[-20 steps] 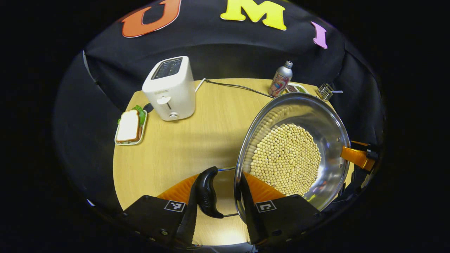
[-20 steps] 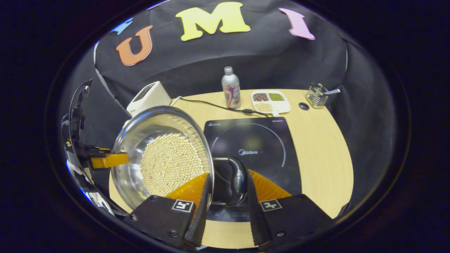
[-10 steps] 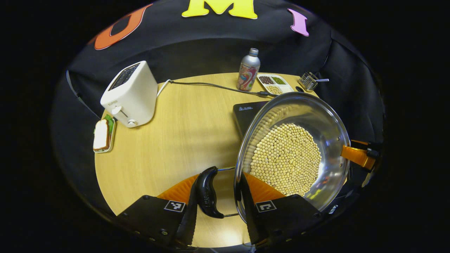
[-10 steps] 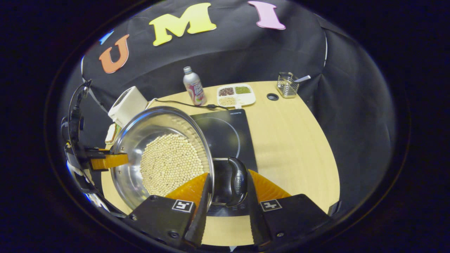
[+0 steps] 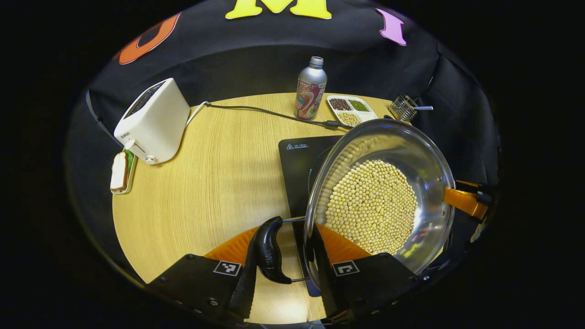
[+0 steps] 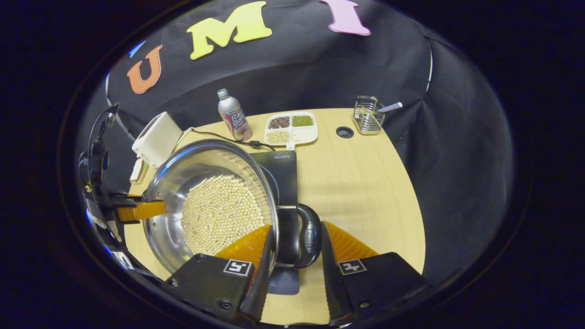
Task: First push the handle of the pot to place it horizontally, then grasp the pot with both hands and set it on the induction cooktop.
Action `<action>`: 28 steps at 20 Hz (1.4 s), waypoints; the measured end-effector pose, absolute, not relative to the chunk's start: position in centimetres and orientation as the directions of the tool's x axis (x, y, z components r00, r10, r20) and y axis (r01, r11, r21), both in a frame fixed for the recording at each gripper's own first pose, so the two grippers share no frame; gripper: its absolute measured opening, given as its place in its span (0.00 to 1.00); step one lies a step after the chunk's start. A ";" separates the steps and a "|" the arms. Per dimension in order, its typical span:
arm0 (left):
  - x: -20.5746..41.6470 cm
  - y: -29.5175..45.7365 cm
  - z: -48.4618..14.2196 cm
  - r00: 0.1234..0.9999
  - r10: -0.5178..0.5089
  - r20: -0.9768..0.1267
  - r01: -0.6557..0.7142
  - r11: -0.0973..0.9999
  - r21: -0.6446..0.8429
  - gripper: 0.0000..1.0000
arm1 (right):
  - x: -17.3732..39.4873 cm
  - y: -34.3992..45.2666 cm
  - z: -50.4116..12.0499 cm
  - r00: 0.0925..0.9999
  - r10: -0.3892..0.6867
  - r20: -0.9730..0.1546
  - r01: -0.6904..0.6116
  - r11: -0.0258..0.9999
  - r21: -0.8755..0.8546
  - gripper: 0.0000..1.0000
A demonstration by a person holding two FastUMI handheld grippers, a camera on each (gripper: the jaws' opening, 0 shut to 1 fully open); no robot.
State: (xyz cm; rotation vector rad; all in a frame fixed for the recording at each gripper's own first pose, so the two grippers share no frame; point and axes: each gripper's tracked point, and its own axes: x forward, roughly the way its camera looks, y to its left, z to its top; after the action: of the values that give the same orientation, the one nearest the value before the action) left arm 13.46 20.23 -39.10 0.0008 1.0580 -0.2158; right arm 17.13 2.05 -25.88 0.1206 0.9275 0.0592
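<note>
Both grippers carry the shiny steel pot [image 5: 379,201] of pale beans: the left gripper [image 5: 283,256] has its fingers clamped across the rim and black loop handle [image 5: 268,250], the right gripper [image 6: 292,246] likewise on the opposite handle [image 6: 310,235]. Since a second ago the pot has travelled across the wooden desk [image 5: 219,183] and now hangs over the black induction cooktop [image 5: 299,160], whose left edge has come into sight. Lowering looks next. The white toaster [image 5: 153,121] has slid farther left.
</note>
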 end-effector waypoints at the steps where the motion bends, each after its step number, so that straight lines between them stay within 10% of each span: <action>1: 13.2 20.1 -39.4 0.469 -0.169 -0.867 0.169 0.981 -0.100 0.58 | 17.5 1.9 -26.1 0.598 0.106 -0.794 -0.008 0.992 0.127 0.52; 9: 13.1 19.7 -39.3 0.446 -0.155 -0.882 0.149 0.984 -0.097 0.67 | 20.8 1.5 -27.4 0.564 0.126 -0.816 -0.036 0.991 0.128 0.53; 10: 13.1 19.6 -39.3 0.444 -0.157 -0.882 0.151 0.984 -0.099 0.48 | 21.3 1.4 -27.7 0.563 0.126 -0.817 -0.038 0.991 0.126 0.53; 28: 14.1 19.2 -39.9 0.476 -0.180 -0.861 0.195 0.976 -0.096 0.63 | 21.5 0.9 -28.6 0.575 0.128 -0.808 -0.053 0.991 0.120 0.54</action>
State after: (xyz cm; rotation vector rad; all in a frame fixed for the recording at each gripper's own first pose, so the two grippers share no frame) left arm 14.14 19.21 -39.88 0.0157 1.0499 -0.2291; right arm 21.49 0.95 -28.59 0.0857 0.9531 0.1061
